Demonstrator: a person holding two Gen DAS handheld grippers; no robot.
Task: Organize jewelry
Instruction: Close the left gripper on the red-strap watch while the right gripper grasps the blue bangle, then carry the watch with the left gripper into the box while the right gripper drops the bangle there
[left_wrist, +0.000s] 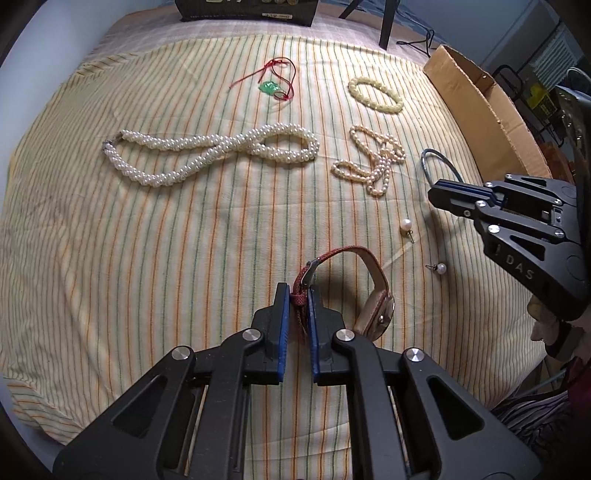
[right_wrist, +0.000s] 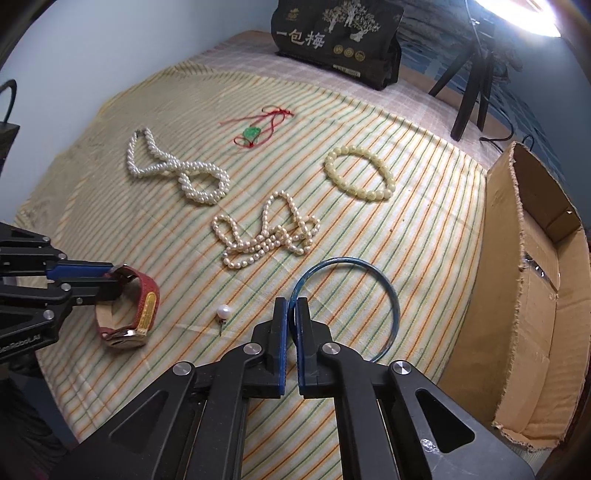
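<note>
Watch strap (left_wrist: 301, 291) sits clenched between our left gripper (left_wrist: 298, 295) pads, while our right gripper (right_wrist: 291, 314) pinches the blue bangle (right_wrist: 384, 284) rim on the striped cloth (left_wrist: 147, 240). Only the left view shows us two pearl earrings (left_wrist: 405, 224); the right view shows one, plus the open cardboard box (right_wrist: 535, 295).

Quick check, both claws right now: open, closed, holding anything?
Left claw: closed on the red watch strap.
Right claw: closed on the blue bangle.
</note>
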